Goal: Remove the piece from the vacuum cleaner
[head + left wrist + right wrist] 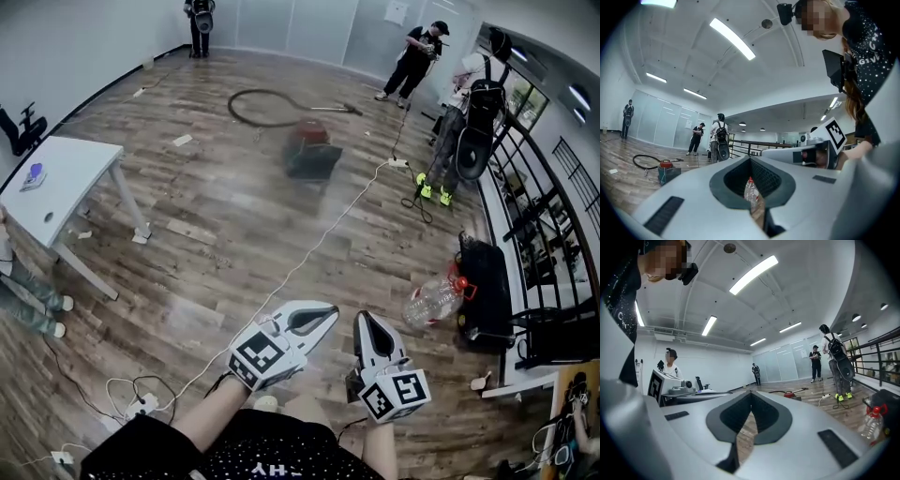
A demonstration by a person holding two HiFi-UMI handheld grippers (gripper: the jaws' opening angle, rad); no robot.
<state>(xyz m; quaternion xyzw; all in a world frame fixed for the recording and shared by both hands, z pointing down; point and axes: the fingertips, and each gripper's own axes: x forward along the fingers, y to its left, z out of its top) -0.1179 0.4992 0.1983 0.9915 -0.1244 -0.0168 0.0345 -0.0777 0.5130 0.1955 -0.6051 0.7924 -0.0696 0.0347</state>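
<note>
The vacuum cleaner (312, 150) across the room is smeared, its parts too blurred to tell apart. At the left edge a person (28, 289) is cut down to 2 legs.

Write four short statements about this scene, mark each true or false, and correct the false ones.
1. The vacuum cleaner stands on the wooden floor, well ahead of the left gripper and the right gripper. True.
2. The left gripper's fingers grip the hose. False: both grippers' fingers are closed on nothing, and the hose lies coiled beyond the vacuum cleaner.
3. A clear plastic bottle lies on the floor to the right of the right gripper. True.
4. The white table stands at the right side of the room. False: it is at the left.
</note>
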